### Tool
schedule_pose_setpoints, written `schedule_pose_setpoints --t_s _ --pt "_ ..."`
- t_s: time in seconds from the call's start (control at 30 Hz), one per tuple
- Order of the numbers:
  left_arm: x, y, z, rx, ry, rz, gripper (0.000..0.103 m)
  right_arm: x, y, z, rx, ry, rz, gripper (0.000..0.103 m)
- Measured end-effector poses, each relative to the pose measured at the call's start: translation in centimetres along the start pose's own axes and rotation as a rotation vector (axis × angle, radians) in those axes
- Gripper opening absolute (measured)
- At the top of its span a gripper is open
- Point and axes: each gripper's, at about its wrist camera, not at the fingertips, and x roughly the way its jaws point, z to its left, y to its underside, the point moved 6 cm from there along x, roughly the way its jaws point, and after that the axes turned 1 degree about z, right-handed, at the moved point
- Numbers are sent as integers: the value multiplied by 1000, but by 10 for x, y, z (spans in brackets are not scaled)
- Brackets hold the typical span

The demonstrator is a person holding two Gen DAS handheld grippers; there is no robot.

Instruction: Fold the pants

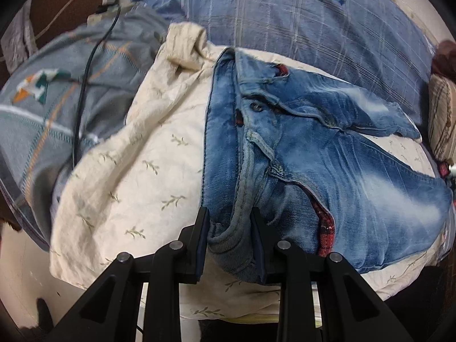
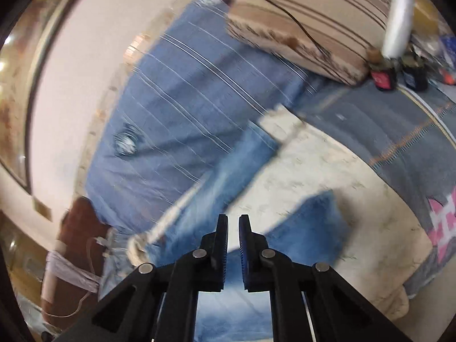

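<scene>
Left gripper (image 1: 230,245) is clamped on a bunched denim fold at the near edge of the jeans (image 1: 299,148); both pads press into the cloth. The jeans lie crumpled on a cream leaf-print sheet (image 1: 136,171), waistband and button up, red plaid lining showing at the openings. A blue checked pillow (image 1: 285,20) sits behind, a grey quilt (image 1: 57,108) with a black cable (image 1: 85,85) across it to the left.

Right gripper (image 2: 233,245) has its jaws nearly together with only a thin slit, nothing between them, over blurred denim. A striped beige cushion (image 2: 299,20) lies beyond.
</scene>
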Motion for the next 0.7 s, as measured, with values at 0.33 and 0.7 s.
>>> schedule_pose_setpoints --t_s 0.33,0.7 --pt "-4 -3 -8 57 -71 -10 35 -3 2 -100 -41 139 -23 12" --pt "8 1 -9 45 -136 32 35 61 17 -60 -147 15 313 15"
